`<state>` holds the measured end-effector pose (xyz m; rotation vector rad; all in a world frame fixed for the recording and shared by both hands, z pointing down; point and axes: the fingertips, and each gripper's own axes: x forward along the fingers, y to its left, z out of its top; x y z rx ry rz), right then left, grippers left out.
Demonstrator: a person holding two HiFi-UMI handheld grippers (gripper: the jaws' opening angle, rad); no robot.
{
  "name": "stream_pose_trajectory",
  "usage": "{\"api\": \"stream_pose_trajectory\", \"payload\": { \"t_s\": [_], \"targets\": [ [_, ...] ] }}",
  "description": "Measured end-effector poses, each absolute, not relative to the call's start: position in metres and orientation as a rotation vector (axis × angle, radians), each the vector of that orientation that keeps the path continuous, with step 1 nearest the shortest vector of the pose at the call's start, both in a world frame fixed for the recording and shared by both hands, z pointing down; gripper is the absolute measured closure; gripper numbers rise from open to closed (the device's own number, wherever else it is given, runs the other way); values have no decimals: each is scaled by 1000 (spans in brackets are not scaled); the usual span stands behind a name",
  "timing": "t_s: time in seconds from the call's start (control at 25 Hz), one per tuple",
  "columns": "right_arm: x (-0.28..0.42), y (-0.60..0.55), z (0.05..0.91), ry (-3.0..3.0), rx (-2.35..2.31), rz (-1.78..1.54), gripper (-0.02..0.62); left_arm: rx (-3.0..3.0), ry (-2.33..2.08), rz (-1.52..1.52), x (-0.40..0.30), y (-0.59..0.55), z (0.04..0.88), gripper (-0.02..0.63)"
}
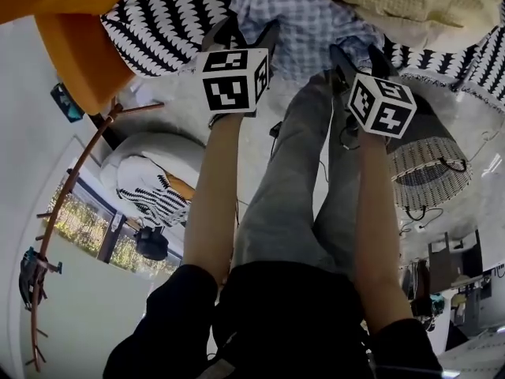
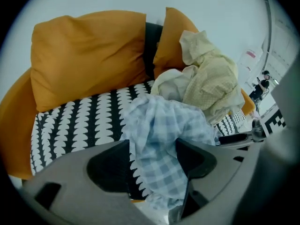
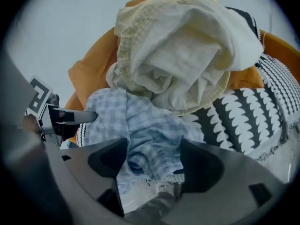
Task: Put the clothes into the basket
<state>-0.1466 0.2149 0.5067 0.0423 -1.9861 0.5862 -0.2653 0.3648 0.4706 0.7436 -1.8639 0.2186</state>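
Both clothes are on the chair right now, none in the basket yet. The blue checked shirt (image 2: 159, 125) is bunched at the near edge of the black-and-white patterned seat cushion (image 2: 79, 121), with part of it hanging over the front. The pale yellow garment (image 2: 211, 78) is heaped just behind it and a bit to the right, touching it and leaning on the orange back cushion (image 2: 89, 55).

The person stands right up against the chair, grey jeans (image 1: 292, 196) visible below, with both grippers pointed down at the shirt side by side. The left gripper (image 2: 152, 156) has its jaws spread wide, and a fold of the checked shirt sits in the gap, not squeezed as far as I can see. Same deal with the right gripper (image 3: 154, 158): jaws wide apart with the shirt's bunched edge between them, nothing clamped.

The wicker basket (image 1: 426, 172) is on the floor off to the person's right, close to the chair's edge. I can't see into it from here.
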Motion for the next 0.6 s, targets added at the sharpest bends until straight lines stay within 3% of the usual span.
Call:
{"api": "stream_pose_trajectory", "payload": {
  "t_s": [0.48, 0.56, 0.6],
  "targets": [
    [-163, 231, 538, -1895, -56, 446, 288, 788, -1801, 170, -267, 345, 526, 319],
    [-162, 231, 538, -1874, -63, 422, 372, 814, -1804, 170, -264, 344, 523, 329],
    [-162, 232, 537, -1869, -70, 421, 412, 831, -1800, 171, -261, 342, 521, 386]
  ]
}}
